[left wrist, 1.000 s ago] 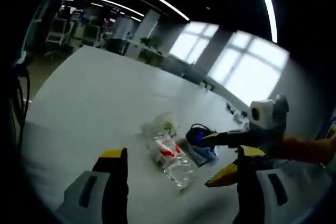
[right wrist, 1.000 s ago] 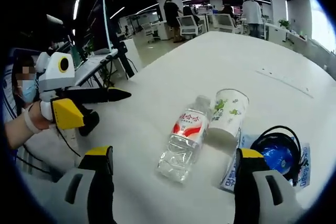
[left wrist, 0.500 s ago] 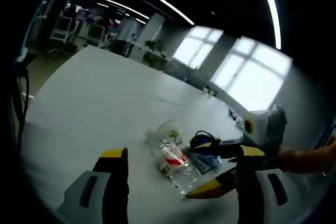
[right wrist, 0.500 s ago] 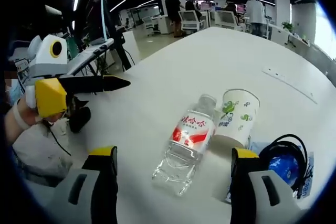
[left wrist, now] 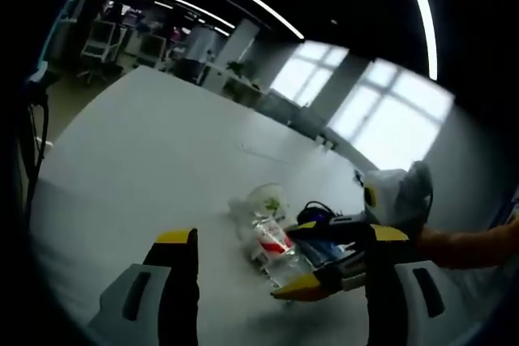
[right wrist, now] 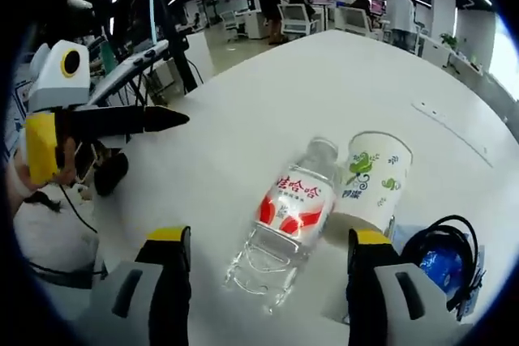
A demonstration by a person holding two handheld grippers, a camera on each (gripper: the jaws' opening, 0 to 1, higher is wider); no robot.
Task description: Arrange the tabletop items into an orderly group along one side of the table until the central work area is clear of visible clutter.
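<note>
A clear plastic bottle with a red label lies on its side on the white table. A white paper cup with green print lies tipped beside its neck. My right gripper is open, and the bottle lies between its two jaws without being pinched. In the left gripper view the bottle and cup sit ahead, and the right gripper straddles the bottle from the right. My left gripper is open and holds nothing. The left gripper hovers over the table's left edge.
A coiled black cable rests on a blue packet right of the cup. A black round object hangs near the left table edge. A thin strip lies farther back. Desks, chairs and people stand beyond the table's far end.
My right gripper has moved forward and lower, so the bottle now lies between its jaws. The left gripper has stayed in roughly the same place, still open.
</note>
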